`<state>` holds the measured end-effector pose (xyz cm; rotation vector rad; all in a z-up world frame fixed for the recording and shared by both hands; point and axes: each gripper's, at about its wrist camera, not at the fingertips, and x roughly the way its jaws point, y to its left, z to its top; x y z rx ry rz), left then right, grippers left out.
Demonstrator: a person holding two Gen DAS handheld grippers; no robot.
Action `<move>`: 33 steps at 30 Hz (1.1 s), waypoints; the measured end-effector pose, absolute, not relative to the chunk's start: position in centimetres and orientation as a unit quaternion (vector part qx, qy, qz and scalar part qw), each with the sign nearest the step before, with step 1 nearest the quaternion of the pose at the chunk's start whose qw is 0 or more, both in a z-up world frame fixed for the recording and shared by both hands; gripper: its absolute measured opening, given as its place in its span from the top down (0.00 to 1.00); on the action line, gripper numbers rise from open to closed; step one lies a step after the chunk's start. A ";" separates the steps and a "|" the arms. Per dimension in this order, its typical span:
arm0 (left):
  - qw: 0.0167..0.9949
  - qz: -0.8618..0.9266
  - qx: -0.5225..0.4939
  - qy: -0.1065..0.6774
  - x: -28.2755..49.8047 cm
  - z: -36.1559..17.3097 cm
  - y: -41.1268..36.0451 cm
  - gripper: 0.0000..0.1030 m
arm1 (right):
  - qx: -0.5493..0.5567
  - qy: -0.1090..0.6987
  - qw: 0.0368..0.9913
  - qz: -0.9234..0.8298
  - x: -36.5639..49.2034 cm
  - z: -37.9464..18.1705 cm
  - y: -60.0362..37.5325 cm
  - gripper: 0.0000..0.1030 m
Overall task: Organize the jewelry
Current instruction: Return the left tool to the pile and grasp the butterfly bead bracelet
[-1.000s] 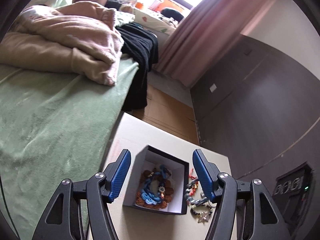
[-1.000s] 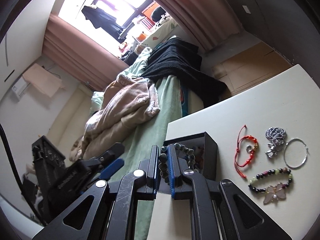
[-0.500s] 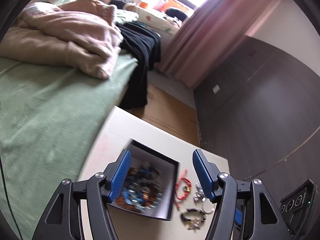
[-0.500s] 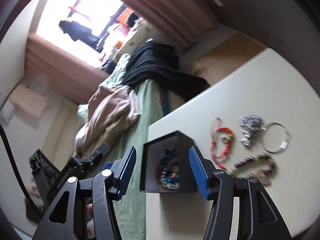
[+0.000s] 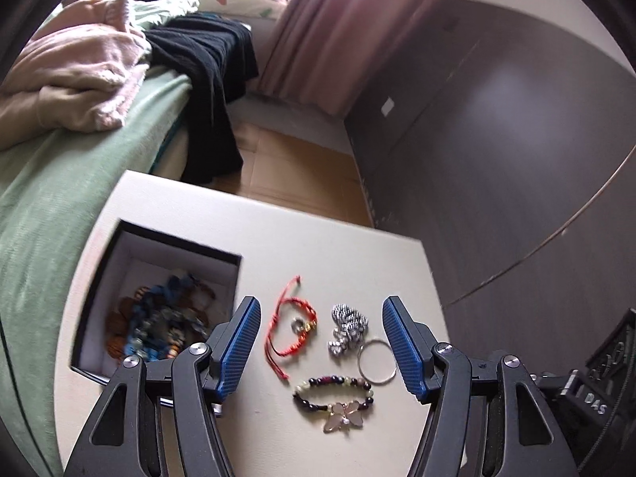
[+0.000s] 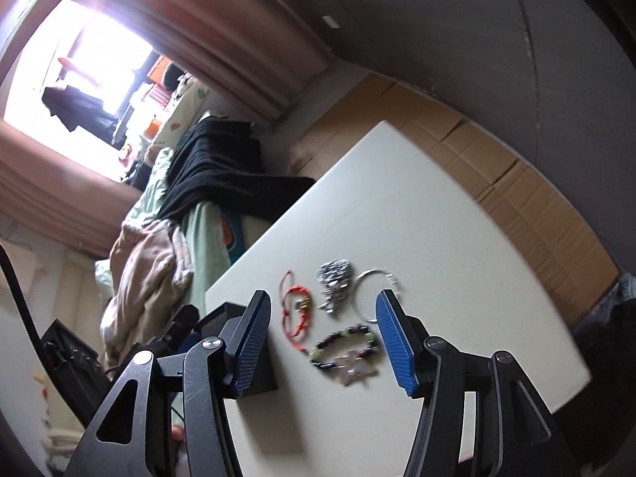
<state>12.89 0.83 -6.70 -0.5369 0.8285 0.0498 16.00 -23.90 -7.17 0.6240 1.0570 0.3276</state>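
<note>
While both grippers hover over the white table (image 5: 357, 246), neither grips anything. The left gripper (image 5: 321, 348) has its jaws apart, and through the gap the loose jewelry lies on the table below, untouched: a red cord bracelet (image 5: 292, 326) nearest the left pad, a silver charm cluster (image 5: 348, 328) in the middle, a silver ring hoop (image 5: 375, 361) just beside the right pad, and a beaded bracelet (image 5: 336, 401) with a pink butterfly nearest the camera. A black box (image 5: 175, 246) sits left of the left pad, outside the jaws, with blue and brown beaded pieces (image 5: 159, 326) piled inside.

The right gripper (image 6: 324, 342) is released; its jaws have just been opening and nothing is between the pads. The same four pieces show in its gap, blurred: red cord (image 6: 294, 310) by the left pad, charm cluster (image 6: 334, 286) past the tips, hoop (image 6: 367, 290) by the right pad, beaded bracelet (image 6: 346, 349) between the pads' lower parts. The box (image 6: 258, 373) is mostly hidden behind its left finger.
</note>
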 end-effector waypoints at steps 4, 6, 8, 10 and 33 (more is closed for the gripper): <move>0.874 0.030 -0.251 0.414 13.7 -6.8 -0.8 0.42 | 0.319 0.490 0.802 0.122 15.3 -7.7 -26.4 0.46; 0.874 0.033 -0.234 0.424 13.7 -6.9 -1.6 0.42 | 0.333 0.487 0.799 0.115 15.0 -8.1 -27.2 0.46; 0.870 0.031 -0.227 0.437 13.4 -7.7 -2.3 0.42 | 0.350 0.485 0.794 0.112 14.9 -8.4 -27.8 0.46; 0.863 0.023 -0.225 0.451 13.0 -8.6 -3.0 0.48 | 0.361 0.485 0.790 0.107 14.7 -8.8 -28.4 0.46; 0.835 0.014 -0.162 0.527 12.4 -14.5 -8.7 0.52 | 0.356 0.516 0.774 0.088 12.7 -12.7 -29.8 0.46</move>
